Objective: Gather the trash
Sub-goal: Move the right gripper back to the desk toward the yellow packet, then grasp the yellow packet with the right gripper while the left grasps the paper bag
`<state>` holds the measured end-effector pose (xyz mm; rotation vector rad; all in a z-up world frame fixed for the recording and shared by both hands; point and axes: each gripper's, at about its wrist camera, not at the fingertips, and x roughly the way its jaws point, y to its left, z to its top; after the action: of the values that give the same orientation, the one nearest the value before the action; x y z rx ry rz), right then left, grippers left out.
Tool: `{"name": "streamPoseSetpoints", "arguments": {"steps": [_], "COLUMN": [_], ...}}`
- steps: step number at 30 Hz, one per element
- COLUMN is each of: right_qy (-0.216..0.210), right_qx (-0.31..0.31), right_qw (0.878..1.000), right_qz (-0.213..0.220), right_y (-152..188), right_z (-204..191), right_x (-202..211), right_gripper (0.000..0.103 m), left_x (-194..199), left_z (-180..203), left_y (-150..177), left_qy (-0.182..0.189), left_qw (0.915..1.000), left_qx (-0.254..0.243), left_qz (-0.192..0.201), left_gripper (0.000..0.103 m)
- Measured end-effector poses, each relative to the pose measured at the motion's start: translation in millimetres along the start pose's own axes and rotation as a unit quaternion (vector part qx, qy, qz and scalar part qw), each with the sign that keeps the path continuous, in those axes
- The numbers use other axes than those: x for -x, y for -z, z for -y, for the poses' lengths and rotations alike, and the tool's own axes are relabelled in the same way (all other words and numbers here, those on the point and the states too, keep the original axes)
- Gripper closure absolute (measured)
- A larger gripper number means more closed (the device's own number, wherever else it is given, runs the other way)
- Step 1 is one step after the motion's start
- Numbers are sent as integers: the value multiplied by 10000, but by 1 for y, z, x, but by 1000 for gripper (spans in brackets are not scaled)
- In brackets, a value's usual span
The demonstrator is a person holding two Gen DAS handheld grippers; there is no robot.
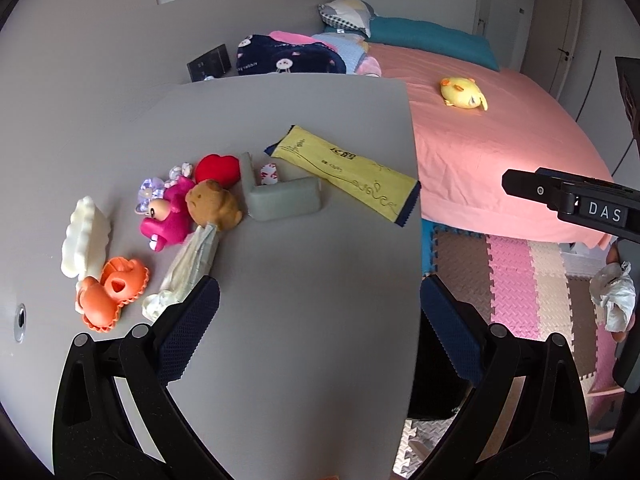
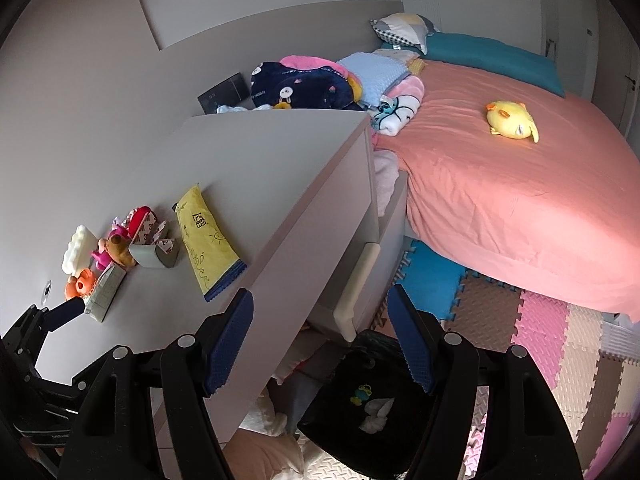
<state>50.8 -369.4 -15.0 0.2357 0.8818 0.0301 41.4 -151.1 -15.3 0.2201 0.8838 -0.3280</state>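
Note:
A yellow wrapper (image 1: pixel 348 170) lies on the grey dresser top (image 1: pixel 304 280), also in the right wrist view (image 2: pixel 204 240). A crumpled pale wrapper (image 1: pixel 188 268) lies by the toys, just beyond my left gripper's left fingertip (image 1: pixel 200 300). My left gripper (image 1: pixel 320 304) is open and empty over the dresser's right edge. My right gripper (image 2: pixel 320 328) is open and empty, above a black trash bag (image 2: pixel 380 400) on the floor holding white crumpled paper (image 2: pixel 376 412). The left gripper shows in the right wrist view (image 2: pixel 68 308) next to the pale wrapper (image 2: pixel 106 288).
Plush toys (image 1: pixel 192 204), a grey corner guard (image 1: pixel 280 196), a white cloud shape (image 1: pixel 84 236) and orange toy (image 1: pixel 112 296) sit on the dresser. A pink bed (image 2: pixel 520 200) with a yellow plush (image 2: pixel 512 120) stands right. Foam mats (image 2: pixel 540 340) cover the floor.

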Motion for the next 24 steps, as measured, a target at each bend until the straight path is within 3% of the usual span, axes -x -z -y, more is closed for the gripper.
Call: {"name": "streamPoseSetpoints", "arguments": {"steps": [17, 24], "right_qy": [-219, -158], "right_qx": [509, 727], "right_qw": [9983, 9969], "right_qz": [-164, -266], "right_y": [-30, -39], "right_z": [-60, -78], "right_x": [-45, -68], "right_gripper": [33, 33], "left_x": [-29, -51], "left_z": [-63, -80], "left_y": [-8, -7], "left_qy": [-223, -76], "left_qw": [9995, 9982], "left_qx": [190, 355], "left_qz": [-140, -486], "left_gripper": [6, 25]}}
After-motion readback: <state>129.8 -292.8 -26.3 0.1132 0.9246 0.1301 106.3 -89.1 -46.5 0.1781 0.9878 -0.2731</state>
